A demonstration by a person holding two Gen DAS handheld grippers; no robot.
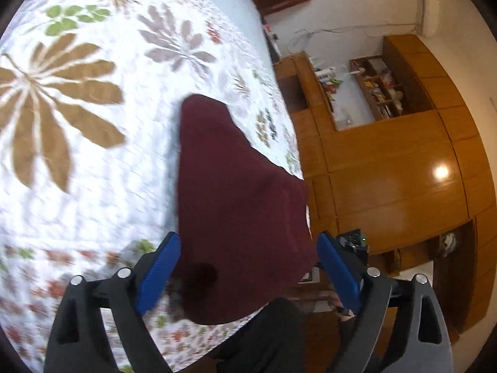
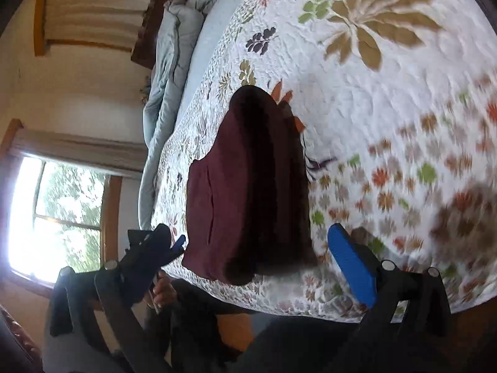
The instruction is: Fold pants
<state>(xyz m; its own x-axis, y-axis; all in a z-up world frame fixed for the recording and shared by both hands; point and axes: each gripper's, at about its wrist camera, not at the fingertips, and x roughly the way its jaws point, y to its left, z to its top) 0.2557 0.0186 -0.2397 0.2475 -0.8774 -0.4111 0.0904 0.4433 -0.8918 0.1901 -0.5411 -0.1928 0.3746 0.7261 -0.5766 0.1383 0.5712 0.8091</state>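
The maroon pants (image 1: 236, 205) lie folded in a long narrow stack on the floral quilt (image 1: 93, 155), near the bed's edge. In the right wrist view the pants (image 2: 248, 192) show a pocket seam and a drawstring at the right side. My left gripper (image 1: 248, 267) is open, its blue pads either side of the near end of the pants, above them, holding nothing. My right gripper (image 2: 257, 261) is open too, hovering over the near end of the pants. The other gripper shows at lower left in the right wrist view (image 2: 155, 248).
The bed's edge runs close beside the pants (image 1: 298, 161). A wooden wardrobe with shelves (image 1: 388, 155) stands past the edge. A light blue blanket (image 2: 174, 62) lies bunched along the far side. A window (image 2: 56, 217) is at the left.
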